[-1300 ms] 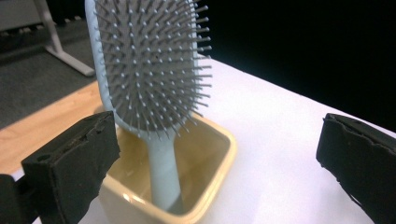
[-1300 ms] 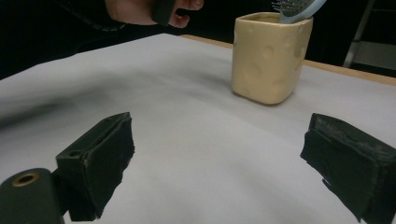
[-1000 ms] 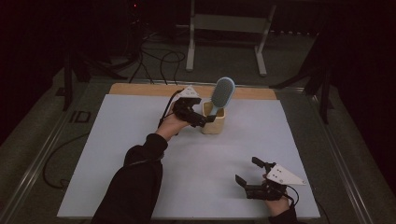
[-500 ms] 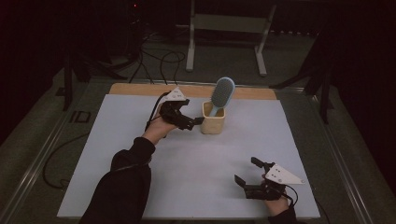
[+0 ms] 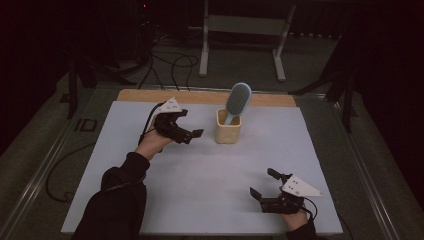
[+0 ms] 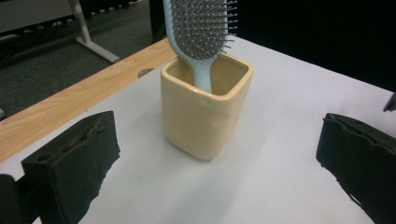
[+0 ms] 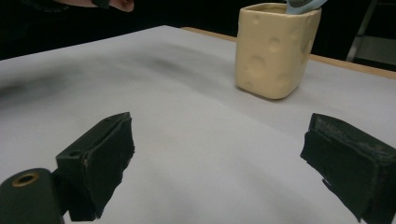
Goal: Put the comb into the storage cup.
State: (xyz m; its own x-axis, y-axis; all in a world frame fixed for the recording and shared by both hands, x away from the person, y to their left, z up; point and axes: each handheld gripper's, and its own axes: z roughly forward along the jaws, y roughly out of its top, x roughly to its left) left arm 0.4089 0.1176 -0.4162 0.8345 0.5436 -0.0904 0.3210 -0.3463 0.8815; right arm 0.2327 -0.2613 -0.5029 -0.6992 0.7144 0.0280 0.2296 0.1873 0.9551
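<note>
- High view puts the cream cup point(image 5: 228, 127) on the far middle of the white table point(image 5: 200, 195), with the blue hairbrush point(image 5: 238, 98) standing in it, handle down and head up.
- The left gripper point(image 5: 191, 135) is raised just to the left of the cup, near it but apart from it, with its jaws spread wide and nothing between them.
- Left gripper view looks almost straight at the cup point(image 6: 205, 107): it sits centred between the two black jaws, a little ahead of their tips, so the cup lies directly along that gripper's line of approach.
- The hairbrush point(image 6: 201, 32) has a long axis close to vertical, leaning slightly; its handle rests inside the cup against one wall, and the bristled head rises clear above the rim.
- The right gripper point(image 5: 262, 187) rests low at the near right of the table, well apart from the cup, jaws likewise open and empty.
- Right gripper view shows the cup point(image 7: 275, 51) far ahead and off to its right side.
- My reading is that the left hand is much the nearer; any coming move on the cup or brush falls to it, either straight ahead for the cup or up for the brush head.
</note>
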